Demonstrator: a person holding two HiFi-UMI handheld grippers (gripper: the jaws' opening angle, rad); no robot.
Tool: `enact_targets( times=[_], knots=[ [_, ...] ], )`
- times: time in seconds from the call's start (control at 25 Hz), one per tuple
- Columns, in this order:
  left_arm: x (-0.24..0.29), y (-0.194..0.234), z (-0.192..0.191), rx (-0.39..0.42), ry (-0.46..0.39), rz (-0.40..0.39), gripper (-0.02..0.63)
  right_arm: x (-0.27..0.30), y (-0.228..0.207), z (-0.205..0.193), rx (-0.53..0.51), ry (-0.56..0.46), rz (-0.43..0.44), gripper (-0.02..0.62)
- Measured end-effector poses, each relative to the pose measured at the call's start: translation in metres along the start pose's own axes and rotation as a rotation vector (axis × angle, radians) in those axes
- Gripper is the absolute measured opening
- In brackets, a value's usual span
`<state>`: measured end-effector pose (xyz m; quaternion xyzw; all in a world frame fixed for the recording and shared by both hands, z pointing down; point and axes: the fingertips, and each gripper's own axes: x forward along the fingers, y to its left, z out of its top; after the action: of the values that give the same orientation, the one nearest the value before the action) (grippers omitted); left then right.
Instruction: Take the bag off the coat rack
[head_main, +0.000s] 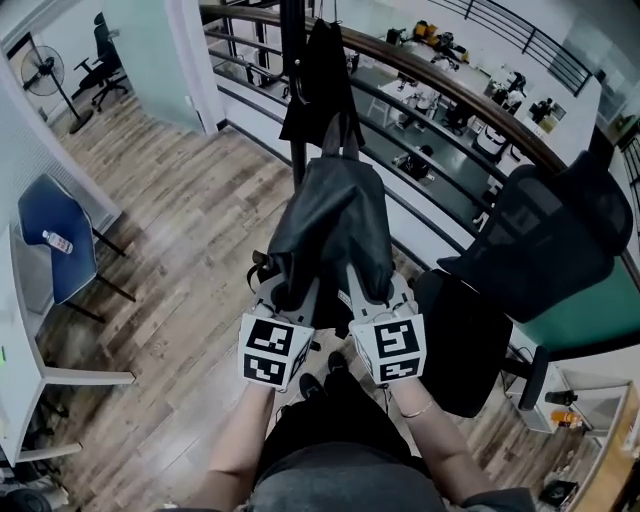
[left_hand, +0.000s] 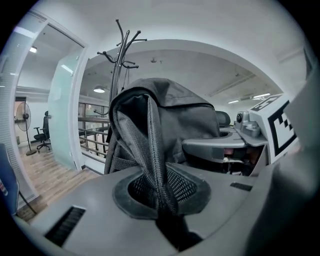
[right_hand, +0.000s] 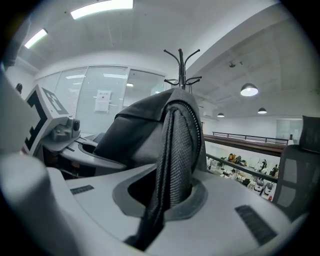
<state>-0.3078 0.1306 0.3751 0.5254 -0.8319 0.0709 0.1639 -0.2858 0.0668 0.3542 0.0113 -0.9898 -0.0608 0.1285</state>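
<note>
A black backpack (head_main: 330, 225) hangs between my two grippers, just in front of the coat rack's dark pole (head_main: 293, 90). My left gripper (head_main: 288, 297) is shut on one mesh shoulder strap (left_hand: 159, 175), which runs up to the bag (left_hand: 170, 112). My right gripper (head_main: 372, 292) is shut on the other strap (right_hand: 172, 165) of the bag (right_hand: 140, 125). The rack's hooks (left_hand: 120, 50) (right_hand: 182, 62) show behind and above the bag. Whether the bag's top loop (head_main: 340, 135) still touches the rack is hidden.
A black garment (head_main: 318, 80) hangs on the rack. A black mesh office chair (head_main: 550, 240) stands close on the right. A railing (head_main: 450, 95) runs behind the rack over a lower floor. A blue chair (head_main: 55, 235) and a white desk (head_main: 25, 330) are on the left.
</note>
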Motion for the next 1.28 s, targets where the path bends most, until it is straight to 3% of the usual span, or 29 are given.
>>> enact_targets(
  times=[0.6, 1.28],
  knots=[
    [0.021, -0.097, 0.033, 0.076, -0.032, -0.160, 0.064, -0.086, -0.070, -0.003, 0.062, -0.038, -0.155, 0.027],
    [0.074, -0.301, 0.069, 0.180, -0.068, -0.399, 0.064, -0.253, -0.206, -0.034, 0.106, -0.060, -0.398, 0.026]
  ],
)
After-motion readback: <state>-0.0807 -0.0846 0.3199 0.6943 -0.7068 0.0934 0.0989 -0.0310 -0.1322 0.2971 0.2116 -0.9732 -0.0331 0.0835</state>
